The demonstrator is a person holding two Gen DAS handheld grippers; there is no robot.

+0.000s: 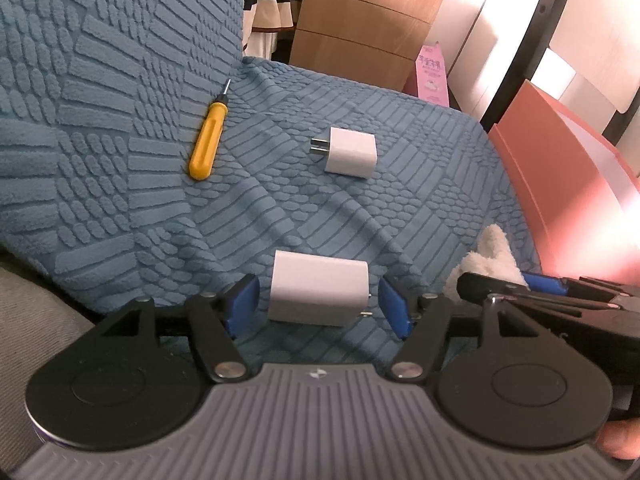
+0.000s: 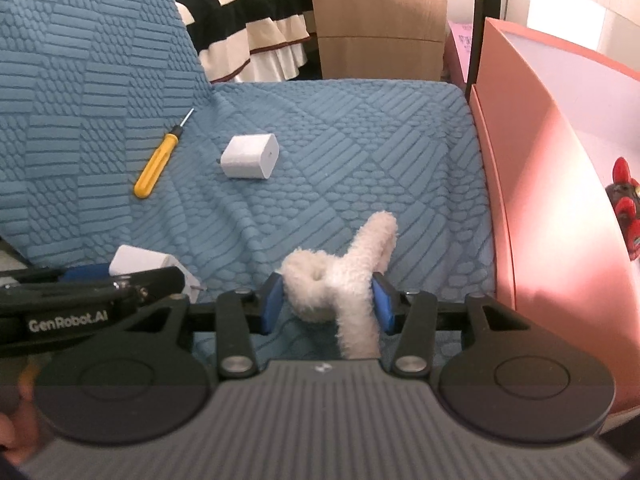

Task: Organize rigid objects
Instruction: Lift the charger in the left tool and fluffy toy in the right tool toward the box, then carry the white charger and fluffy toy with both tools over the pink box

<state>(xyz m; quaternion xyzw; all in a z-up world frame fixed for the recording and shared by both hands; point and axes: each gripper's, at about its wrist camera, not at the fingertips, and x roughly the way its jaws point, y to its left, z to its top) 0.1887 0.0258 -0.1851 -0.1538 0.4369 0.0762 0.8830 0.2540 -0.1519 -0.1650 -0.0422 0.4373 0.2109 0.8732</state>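
Observation:
My left gripper (image 1: 318, 304) is open, its blue pads either side of a white charger (image 1: 318, 292) lying on the blue sofa seat, with gaps on both sides. A second white charger (image 1: 350, 154) lies farther back, also in the right wrist view (image 2: 250, 156). A yellow screwdriver (image 1: 208, 138) lies near the backrest, seen too in the right wrist view (image 2: 156, 164). My right gripper (image 2: 328, 300) has its pads against a white fluffy toy (image 2: 344, 272) on the seat. The near charger (image 2: 140, 262) shows partly behind the left gripper.
A pink box (image 2: 560, 184) stands open at the right of the sofa, holding a red and brown toy (image 2: 626, 208). A wooden drawer unit (image 2: 378, 20) and a striped bed cover (image 2: 248, 16) lie beyond the blue sofa seat (image 2: 360, 140).

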